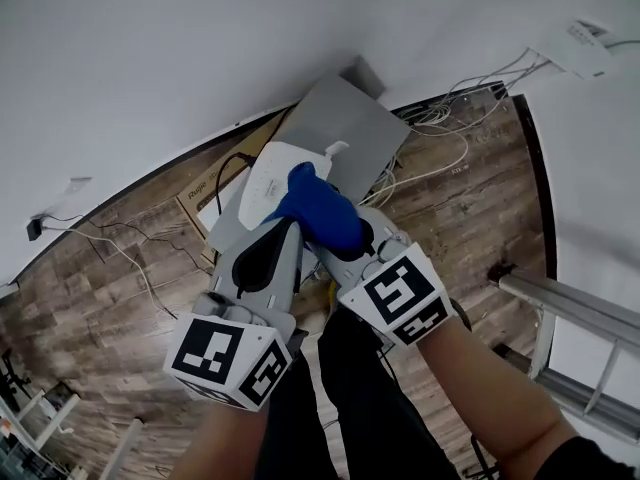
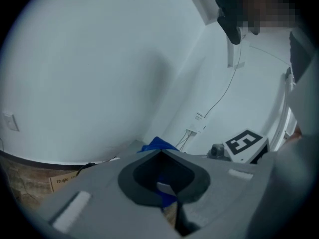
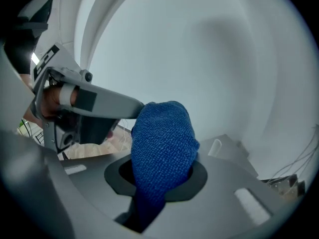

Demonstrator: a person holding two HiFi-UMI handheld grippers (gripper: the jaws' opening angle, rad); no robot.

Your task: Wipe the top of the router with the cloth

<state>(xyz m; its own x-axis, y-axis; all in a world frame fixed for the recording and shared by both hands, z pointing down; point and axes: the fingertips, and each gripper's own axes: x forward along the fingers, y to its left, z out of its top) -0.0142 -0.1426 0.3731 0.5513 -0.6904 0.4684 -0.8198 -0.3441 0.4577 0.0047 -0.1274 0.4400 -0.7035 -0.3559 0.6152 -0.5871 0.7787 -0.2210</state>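
Observation:
The white router [image 1: 272,175] lies on a grey box [image 1: 352,126] by the wall. A blue cloth [image 1: 320,208] bulges over the router's near end, and my right gripper [image 1: 343,234] is shut on it. In the right gripper view the cloth [image 3: 162,143] rises out of the shut jaws and hides their tips. My left gripper [image 1: 284,226] lies close beside the right one, jaws shut, tip against the cloth at the router's near edge. Blue shows through the hole between its jaws [image 2: 167,195]; whether it grips anything is hidden.
A cardboard box [image 1: 200,194] lies left of the grey box on the wooden floor. White cables [image 1: 440,158] run to a white unit on the wall [image 1: 586,48]. A metal frame [image 1: 570,313] stands at the right. The person's dark-trousered legs [image 1: 350,408] are below.

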